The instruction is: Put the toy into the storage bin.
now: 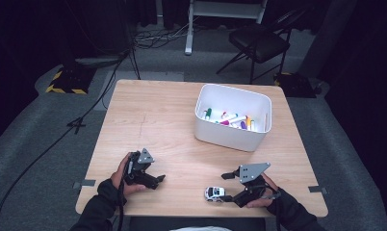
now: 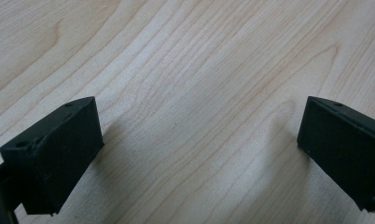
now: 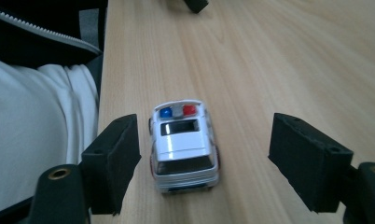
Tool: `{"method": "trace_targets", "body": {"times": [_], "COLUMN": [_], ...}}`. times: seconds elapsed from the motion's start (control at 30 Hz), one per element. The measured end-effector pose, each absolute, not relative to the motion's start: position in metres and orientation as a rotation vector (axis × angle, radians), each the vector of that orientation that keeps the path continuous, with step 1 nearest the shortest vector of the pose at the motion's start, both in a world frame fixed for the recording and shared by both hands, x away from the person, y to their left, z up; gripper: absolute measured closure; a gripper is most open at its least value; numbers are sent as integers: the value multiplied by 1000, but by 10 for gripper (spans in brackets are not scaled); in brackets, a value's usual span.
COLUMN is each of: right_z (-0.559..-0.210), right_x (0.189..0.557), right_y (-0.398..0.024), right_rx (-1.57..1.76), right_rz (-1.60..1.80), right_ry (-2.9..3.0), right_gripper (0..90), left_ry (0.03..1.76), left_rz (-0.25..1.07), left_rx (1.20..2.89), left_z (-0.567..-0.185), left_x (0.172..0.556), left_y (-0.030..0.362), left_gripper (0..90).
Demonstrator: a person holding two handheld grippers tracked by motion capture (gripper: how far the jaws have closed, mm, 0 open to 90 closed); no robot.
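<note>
Reaching for the toy car [image 3: 184,147], the right gripper [image 3: 202,158] has its two jaws spread wide, one on each side of the car, and neither jaw touches it. The car is white with a blue and a red light on its roof. It sits on its wheels near the front edge of the table [image 1: 148,115], close to the person. In the high view the car [image 1: 214,193] is just left of the right gripper [image 1: 231,186]. The jaws are likely wide so the car can slide in between them before they squeeze. They line up with the car's long sides, which are flat and would be easy to pinch. The left gripper [image 1: 154,180] rests low over bare wood, well apart from the car, with its jaws spread too and nothing in between. It seems to be waiting out of the way. A white bin [image 1: 232,118] full of markers [image 1: 230,120] stands farther back on the table, so the car may be meant to go there, but that is only a guess.
</note>
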State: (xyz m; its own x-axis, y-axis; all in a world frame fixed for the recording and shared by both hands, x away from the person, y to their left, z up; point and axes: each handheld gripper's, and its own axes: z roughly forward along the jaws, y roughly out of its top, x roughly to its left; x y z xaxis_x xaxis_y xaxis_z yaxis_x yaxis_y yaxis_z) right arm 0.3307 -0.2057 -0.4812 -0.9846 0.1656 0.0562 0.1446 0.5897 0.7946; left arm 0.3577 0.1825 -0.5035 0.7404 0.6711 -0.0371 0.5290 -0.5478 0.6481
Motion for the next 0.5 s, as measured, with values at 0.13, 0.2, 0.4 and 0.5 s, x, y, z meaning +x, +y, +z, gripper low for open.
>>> {"method": "trace_targets", "body": {"times": [0.13, 0.2, 0.4, 0.5], "right_z": [-494, -498, -502, -503], "right_x": [329, 329, 328, 328], "right_y": [-201, -199, -196, -195], "right_rx": [264, 259, 294, 264], "right_rz": [1342, 1342, 1344, 1304], "right_ry": [2806, 2811, 2796, 2809], "right_gripper": [256, 259, 275, 288], "left_ry": [899, 899, 899, 899], "left_rz": [283, 283, 283, 283], "left_rx": [2285, 2285, 2285, 2285], "left_z": [-504, -504, -504, -504], "left_x": [358, 358, 358, 358], "left_y": [182, 182, 182, 182], "left_gripper": [2, 2, 2, 2]}}
